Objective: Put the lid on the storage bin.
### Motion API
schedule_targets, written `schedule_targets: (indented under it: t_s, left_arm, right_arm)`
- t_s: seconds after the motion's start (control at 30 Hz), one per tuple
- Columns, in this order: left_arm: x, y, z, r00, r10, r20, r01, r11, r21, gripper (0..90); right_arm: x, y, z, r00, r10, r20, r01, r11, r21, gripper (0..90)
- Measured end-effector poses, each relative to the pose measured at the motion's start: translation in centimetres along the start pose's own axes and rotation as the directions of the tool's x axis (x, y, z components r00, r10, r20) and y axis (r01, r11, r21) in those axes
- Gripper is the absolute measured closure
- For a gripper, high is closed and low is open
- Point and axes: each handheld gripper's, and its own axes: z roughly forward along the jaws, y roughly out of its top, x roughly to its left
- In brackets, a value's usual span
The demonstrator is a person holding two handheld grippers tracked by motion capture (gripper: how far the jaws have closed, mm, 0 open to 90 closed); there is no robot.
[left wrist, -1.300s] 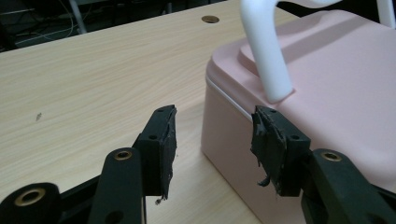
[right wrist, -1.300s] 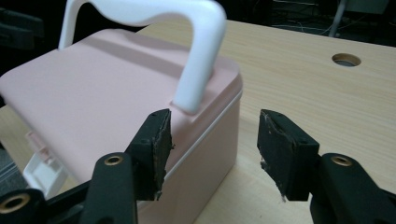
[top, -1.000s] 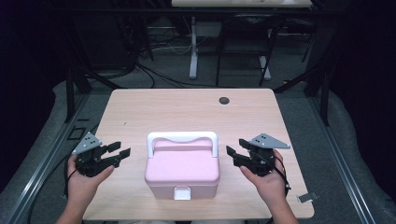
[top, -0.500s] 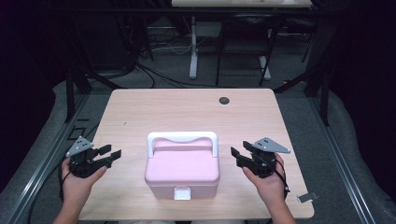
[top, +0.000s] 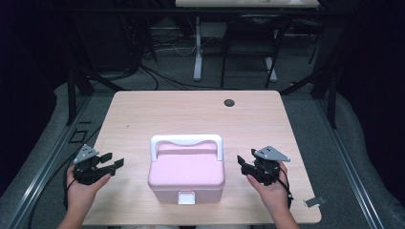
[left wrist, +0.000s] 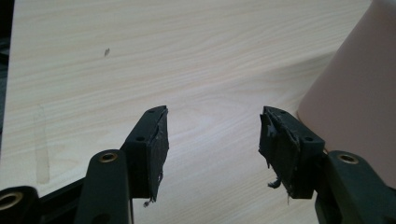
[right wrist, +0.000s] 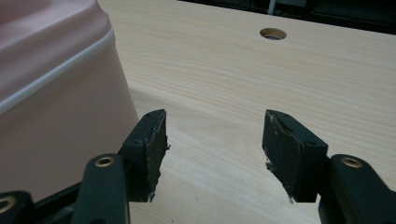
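Flanking the pink lidded box (top: 186, 174) on the table (top: 191, 114), left tool (top: 113, 164) and right tool (top: 242, 164) spread, just opening, empty; looking rigid, light, slick-walled plastic, best lifted by white handle (top: 186, 140)

Before you stands a light wooden table (top: 157, 109) with a pale, straight grain. A pink lidded box (top: 186, 174) with a white handle and a white front latch rests directly on it, near your edge and about midway between left and right. At the far side, right of centre, a round cable hole (top: 229, 102) pierces the top. A small dark speck (top: 127, 126) marks the bare wood at the far left.
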Motion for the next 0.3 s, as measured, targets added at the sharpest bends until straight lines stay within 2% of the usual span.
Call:
schedule_targets:
  t_s: [0.17, 0.3]
  left_arm:
    - [-0.1, -0.6, 1.0, 1.0000, 0.004, 0.003, -0.005, 0.9993, 0.038, 41.9]
    - [-0.5, -0.8, 1.5, 0.9995, 0.031, 0.007, -0.031, 0.9974, 0.065, 41.8]
  right_arm:
    - [0.1, -0.5, 0.6, 1.0000, -0.003, -0.003, 0.003, 1.000, 0.017, 39.1]
    - [-0.1, -0.9, 1.0, 1.0000, -0.007, 0.007, 0.007, 0.999, 0.037, 39.0]
